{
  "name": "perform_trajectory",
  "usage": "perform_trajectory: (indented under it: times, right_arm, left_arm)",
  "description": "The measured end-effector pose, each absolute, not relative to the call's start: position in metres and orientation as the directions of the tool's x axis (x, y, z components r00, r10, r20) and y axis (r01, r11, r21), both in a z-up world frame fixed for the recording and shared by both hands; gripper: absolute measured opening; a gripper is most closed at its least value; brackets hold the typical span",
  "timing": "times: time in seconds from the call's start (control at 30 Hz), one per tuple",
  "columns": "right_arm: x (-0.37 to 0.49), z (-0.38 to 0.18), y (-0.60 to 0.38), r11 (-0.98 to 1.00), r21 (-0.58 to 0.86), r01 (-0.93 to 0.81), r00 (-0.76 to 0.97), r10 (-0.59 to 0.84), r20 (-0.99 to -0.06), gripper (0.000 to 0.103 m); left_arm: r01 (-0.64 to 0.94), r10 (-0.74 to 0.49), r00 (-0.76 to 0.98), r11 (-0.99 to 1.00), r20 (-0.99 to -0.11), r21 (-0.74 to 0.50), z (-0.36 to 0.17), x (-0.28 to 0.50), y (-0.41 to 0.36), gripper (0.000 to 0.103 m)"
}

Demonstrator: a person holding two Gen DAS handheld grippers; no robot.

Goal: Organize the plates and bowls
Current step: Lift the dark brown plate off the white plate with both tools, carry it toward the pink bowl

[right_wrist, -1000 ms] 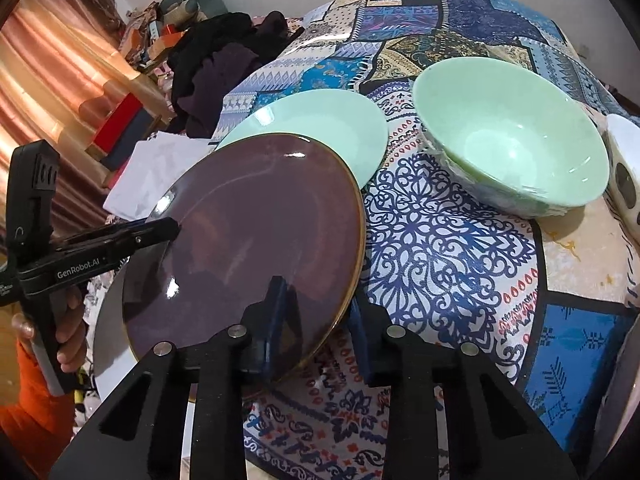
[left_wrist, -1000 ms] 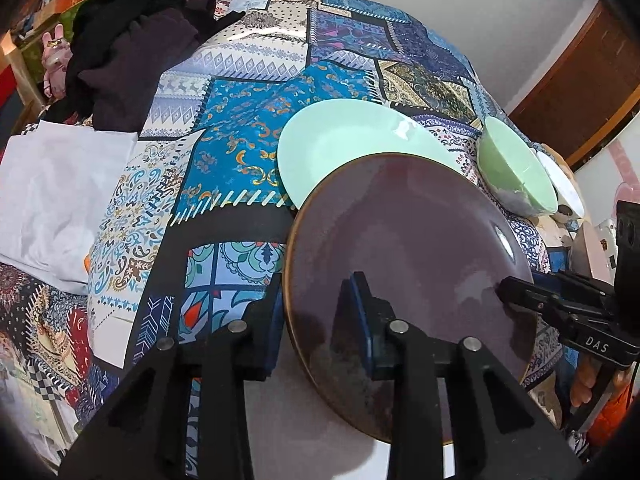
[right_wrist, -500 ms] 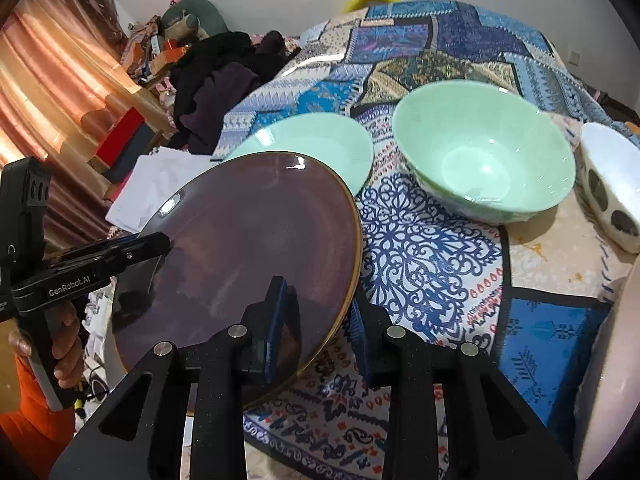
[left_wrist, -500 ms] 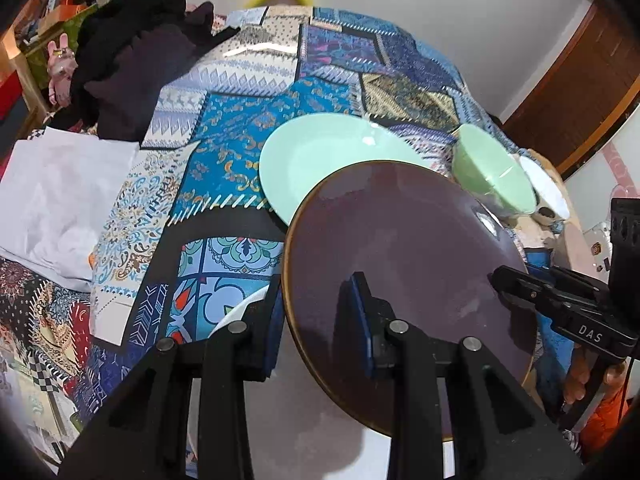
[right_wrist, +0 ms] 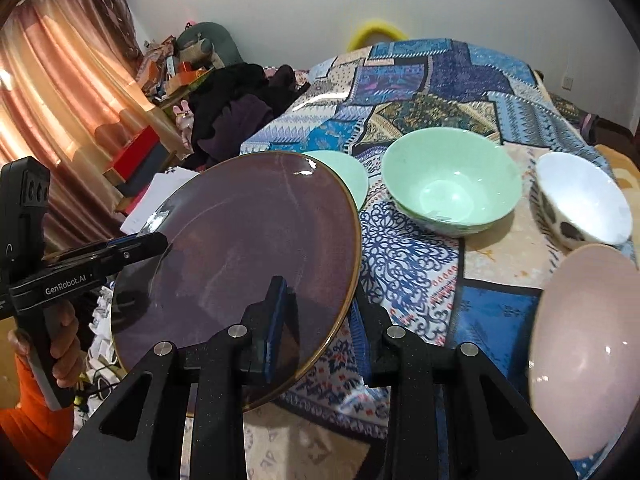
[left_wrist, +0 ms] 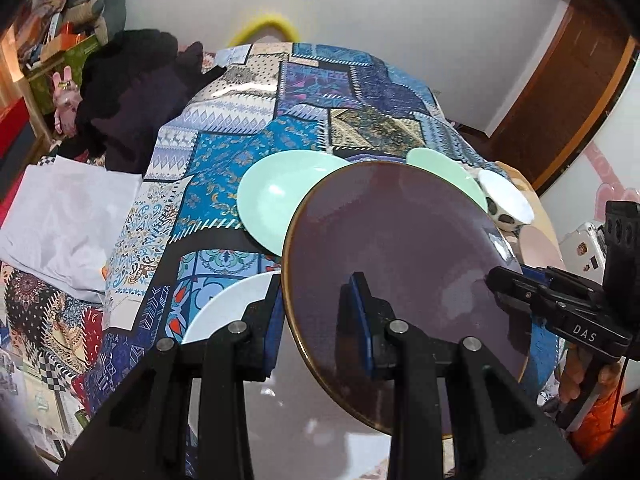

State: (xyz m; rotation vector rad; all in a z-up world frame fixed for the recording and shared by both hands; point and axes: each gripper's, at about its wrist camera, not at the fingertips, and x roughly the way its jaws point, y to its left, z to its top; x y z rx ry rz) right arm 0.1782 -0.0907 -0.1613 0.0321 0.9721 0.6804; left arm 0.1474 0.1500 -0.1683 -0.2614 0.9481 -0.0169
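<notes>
I've got both grippers, left (left_wrist: 316, 316) & right (right_wrist: 318, 320), pinching the brown plate (left_wrist: 392, 280); it's risen off the white plate (left_wrist: 224, 312) at lower left, now free to restack.

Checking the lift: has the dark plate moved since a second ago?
Yes. The dark plate has risen off the white plate, which now shows beneath it.

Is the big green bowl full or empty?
Empty. The right wrist view looks straight into the green bowl and shows only its bare, shiny inside, standing upright on the patterned cloth.
</notes>
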Motion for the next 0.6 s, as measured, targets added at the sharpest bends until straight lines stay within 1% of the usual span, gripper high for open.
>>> perform_trajectory:
  times: [0.27,0.6]
  right_arm:
    - [0.164,-0.151,-0.114,0.803,0.302,-0.514,0.405,0.537,-0.740,0.027]
    - [0.152,-0.156,-0.142,0.813,0.292,-0.504,0.410,0.523,-0.747,0.027]
  left_arm:
    - [-0.073,-0.136,0.590,0.973,-0.796,-0.220,-0.156,0.131,0.123,0.031]
    - [-0.056,-0.146,0.555,0.976,-0.819,-0.212,-0.162,0.120,0.091,0.031]
